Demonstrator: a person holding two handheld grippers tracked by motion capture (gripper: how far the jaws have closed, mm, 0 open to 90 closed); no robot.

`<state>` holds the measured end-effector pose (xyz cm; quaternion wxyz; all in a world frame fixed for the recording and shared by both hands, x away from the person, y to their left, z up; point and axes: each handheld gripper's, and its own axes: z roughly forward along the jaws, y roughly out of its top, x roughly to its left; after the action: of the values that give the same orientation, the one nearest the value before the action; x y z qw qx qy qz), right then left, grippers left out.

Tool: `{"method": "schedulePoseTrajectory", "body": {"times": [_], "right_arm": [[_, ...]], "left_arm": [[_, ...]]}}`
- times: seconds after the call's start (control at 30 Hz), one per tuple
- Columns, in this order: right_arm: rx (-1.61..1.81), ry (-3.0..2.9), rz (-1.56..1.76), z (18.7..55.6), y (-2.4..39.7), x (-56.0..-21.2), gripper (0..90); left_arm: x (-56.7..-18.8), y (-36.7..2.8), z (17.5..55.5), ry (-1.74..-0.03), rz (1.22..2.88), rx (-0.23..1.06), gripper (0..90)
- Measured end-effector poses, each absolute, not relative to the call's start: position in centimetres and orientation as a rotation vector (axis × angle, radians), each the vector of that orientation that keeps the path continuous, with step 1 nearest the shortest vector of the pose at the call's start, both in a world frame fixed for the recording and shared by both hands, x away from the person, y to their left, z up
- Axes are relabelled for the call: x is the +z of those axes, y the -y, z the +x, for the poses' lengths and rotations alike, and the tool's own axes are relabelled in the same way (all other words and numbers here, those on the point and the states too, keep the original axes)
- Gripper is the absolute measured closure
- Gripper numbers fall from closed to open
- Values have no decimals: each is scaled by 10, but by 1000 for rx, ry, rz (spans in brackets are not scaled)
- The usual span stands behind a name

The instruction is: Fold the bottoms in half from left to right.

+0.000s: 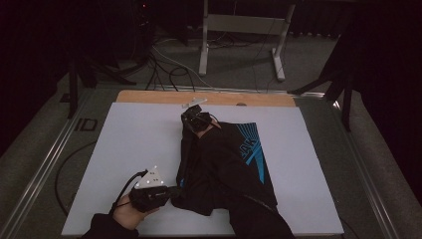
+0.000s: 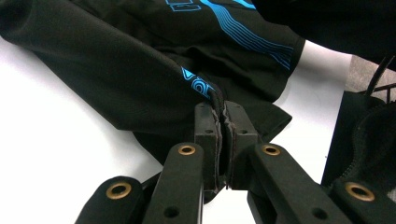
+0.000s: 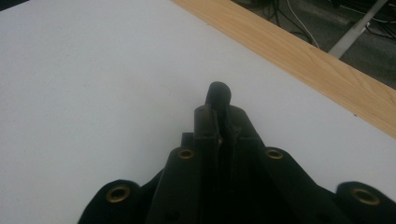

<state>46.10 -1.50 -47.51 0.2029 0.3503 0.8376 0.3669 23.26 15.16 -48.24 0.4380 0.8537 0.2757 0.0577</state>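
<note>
We hold a black garment (image 1: pixel 224 169) with blue line print, which lies bunched right of the middle of the white counter (image 1: pixel 134 144), reaching its near edge. The left tool (image 2: pixel 219 116) is clamped on a hemmed edge near the counter's near-left corner; the right tool (image 3: pixel 219 100) pinches a small fold of the same cloth toward the far edge. We judge it light, soft and limp: it will sag and crease between two grips, so hems and corners are the best places to take it. The blue print (image 2: pixel 198 86) carries some lettering, but we cannot read it; no brand shows.
</note>
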Motion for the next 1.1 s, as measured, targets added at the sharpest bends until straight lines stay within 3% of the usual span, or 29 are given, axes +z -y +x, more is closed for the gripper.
{"method": "schedulePoseTrajectory", "body": {"times": [1.1], "right_arm": [[1022,-2278,1027,457,66,-459,844]], "left_arm": [[-461,-115,239,-568,2136,126,867]]}}
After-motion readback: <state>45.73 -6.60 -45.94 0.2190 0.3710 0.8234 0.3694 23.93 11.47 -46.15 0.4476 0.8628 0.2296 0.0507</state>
